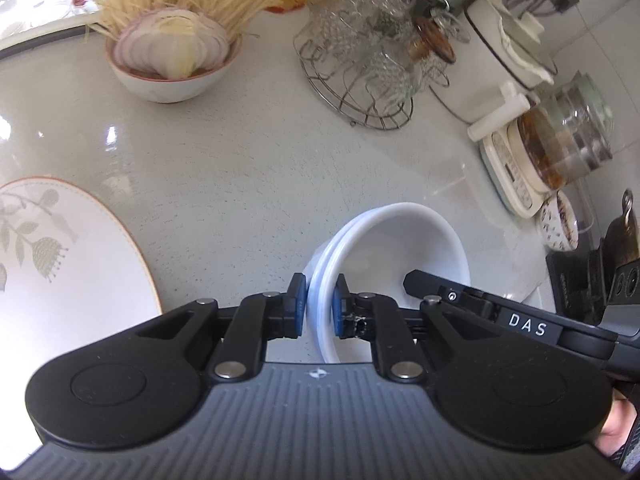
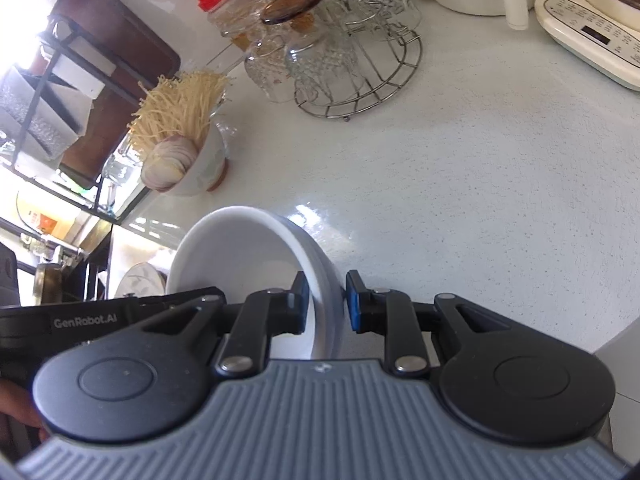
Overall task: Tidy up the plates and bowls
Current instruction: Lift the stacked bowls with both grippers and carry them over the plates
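left wrist | left claw (image 1: 320,304) and right claw (image 2: 328,300) each clamp opposite rims of stacked white bowls (image 1: 400,240) above counter (image 1: 248,168) | risk: uneven lift, inner bowl slips

The near part of the white bowls (image 1: 384,240) is hidden behind the body of the left hand-held gripper (image 1: 318,304), so how many are stacked cannot be told. Left of that gripper, the patterned plate (image 1: 60,248) runs off the picture's edge. Ahead and to the right, the glass pot (image 1: 568,136) is blurred. Beside the right hand-held gripper (image 2: 328,300), a fingertip (image 2: 24,408) is cut by the left edge, and the shelf rack (image 2: 52,92) beyond is washed out by glare.
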Demonstrator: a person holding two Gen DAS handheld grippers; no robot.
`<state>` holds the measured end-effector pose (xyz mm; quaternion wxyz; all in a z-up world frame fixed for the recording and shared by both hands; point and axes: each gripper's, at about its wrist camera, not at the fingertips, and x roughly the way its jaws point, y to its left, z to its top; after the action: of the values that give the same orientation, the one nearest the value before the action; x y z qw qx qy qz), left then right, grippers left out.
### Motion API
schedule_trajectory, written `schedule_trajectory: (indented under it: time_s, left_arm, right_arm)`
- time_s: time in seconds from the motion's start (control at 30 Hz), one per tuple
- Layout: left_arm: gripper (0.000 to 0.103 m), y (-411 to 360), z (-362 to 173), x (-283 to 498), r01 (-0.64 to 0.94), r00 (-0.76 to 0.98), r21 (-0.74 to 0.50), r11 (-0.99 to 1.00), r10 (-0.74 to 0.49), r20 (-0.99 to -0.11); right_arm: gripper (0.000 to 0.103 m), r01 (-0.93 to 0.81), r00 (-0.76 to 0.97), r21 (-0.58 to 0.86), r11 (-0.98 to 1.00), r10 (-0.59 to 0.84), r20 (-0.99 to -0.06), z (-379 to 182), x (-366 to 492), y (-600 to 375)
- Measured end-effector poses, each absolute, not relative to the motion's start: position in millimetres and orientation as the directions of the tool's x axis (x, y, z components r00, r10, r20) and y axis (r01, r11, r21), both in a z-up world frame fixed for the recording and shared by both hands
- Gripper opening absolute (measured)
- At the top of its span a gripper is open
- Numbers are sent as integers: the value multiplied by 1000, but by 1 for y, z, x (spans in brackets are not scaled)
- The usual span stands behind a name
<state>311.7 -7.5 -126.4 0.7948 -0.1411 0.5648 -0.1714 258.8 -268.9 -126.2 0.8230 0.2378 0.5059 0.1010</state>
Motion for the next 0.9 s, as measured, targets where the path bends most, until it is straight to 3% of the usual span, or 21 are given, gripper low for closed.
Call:
schedule_trajectory:
  time_s: [0.9]
  left_arm:
    - [16, 103, -79, 266, -47, 522, -456, 889, -367, -770]
  right_arm:
    - [23, -160, 406, 462, 872, 485, -774, -89, 272, -166]
